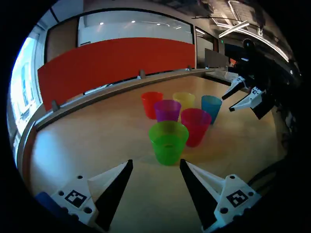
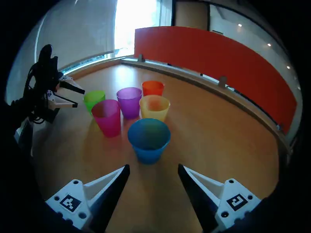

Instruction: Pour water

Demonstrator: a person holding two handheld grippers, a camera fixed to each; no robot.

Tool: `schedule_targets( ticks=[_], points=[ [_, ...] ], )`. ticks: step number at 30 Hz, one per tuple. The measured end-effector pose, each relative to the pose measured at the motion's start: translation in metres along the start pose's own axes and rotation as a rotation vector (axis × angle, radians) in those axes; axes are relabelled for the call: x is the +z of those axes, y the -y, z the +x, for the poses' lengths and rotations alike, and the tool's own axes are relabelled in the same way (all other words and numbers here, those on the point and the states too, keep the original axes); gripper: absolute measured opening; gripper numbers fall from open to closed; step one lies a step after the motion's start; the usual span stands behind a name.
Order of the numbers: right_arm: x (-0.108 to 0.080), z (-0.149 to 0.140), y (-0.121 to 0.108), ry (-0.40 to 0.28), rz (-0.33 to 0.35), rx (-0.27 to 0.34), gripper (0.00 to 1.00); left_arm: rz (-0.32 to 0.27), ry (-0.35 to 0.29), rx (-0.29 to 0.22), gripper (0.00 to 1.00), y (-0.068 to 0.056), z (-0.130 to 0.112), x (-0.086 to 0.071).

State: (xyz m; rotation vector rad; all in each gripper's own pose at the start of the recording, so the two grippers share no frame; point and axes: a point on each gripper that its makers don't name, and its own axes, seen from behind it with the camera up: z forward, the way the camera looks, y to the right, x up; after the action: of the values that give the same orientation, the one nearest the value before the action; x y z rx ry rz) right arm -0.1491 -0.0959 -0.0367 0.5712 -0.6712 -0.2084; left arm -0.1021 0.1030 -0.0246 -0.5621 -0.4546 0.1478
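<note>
Fingers (image 1: 114,190) of left gripper (image 1: 156,160) spread, level, facing green cup (image 1: 168,141)

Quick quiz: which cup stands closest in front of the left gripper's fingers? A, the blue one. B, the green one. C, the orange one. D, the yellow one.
B: in the left gripper view, the green cup stands nearest, centred just beyond the open fingertips of the left gripper, with the other cups behind it.
</note>
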Motion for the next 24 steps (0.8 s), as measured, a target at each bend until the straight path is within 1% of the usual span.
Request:
schedule_targets(
  ticks=[3,8,18,21,24],
  points=[
    [-0.012,-0.001,-0.002,-0.029,-0.031,0.015,0.96,0.036,-0.030,-0.032,0.89,0.007,0.003,-0.010],
    [-0.030,-0.003,-0.011,-0.076,-0.098,0.041,0.96,0.104,-0.082,-0.072,0.89,0.020,0.007,-0.027],
    [-0.065,-0.004,-0.037,-0.179,-0.282,0.061,0.96,0.260,-0.201,-0.150,0.89,0.045,0.015,-0.064],
    [-0.074,-0.005,-0.046,-0.213,-0.341,0.069,0.96,0.307,-0.244,-0.161,0.89,0.052,0.020,-0.077],
    [-0.081,-0.003,-0.052,-0.251,-0.398,0.075,0.96,0.347,-0.283,-0.168,0.89,0.057,0.026,-0.087]
  ],
)
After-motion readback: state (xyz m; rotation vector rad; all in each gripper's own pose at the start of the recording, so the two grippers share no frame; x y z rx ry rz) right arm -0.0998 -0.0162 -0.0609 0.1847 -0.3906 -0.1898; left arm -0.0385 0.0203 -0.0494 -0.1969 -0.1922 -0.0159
